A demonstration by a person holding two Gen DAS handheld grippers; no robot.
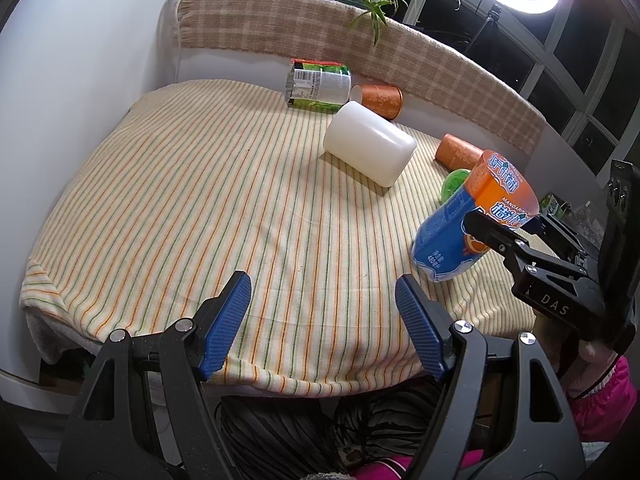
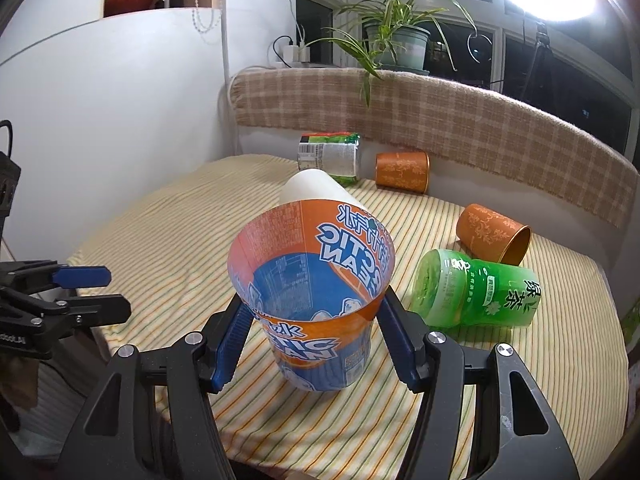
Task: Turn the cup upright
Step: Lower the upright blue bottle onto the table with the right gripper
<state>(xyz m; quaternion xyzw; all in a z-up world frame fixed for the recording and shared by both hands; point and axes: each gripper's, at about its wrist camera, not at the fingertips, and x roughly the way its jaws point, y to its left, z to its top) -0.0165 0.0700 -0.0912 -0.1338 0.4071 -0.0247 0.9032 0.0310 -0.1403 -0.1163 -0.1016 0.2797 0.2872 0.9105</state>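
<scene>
An orange and blue printed cup (image 2: 316, 312) stands nearly upright, mouth up and slightly tilted, on the striped tablecloth (image 2: 168, 232). My right gripper (image 2: 314, 324) is shut on the cup, one blue finger on each side of it. In the left wrist view the same cup (image 1: 468, 216) leans at the right with the right gripper's black jaw against it. My left gripper (image 1: 323, 320) is open and empty over the cloth's near edge, well left of the cup.
A white cup (image 1: 368, 144) lies on its side mid-table. Two orange cups (image 2: 402, 170) (image 2: 494, 232), a green cup (image 2: 476, 292) and a green-labelled cup (image 2: 330, 154) lie around it. A checked bolster (image 2: 440, 112) lines the back, with a plant and ring light behind.
</scene>
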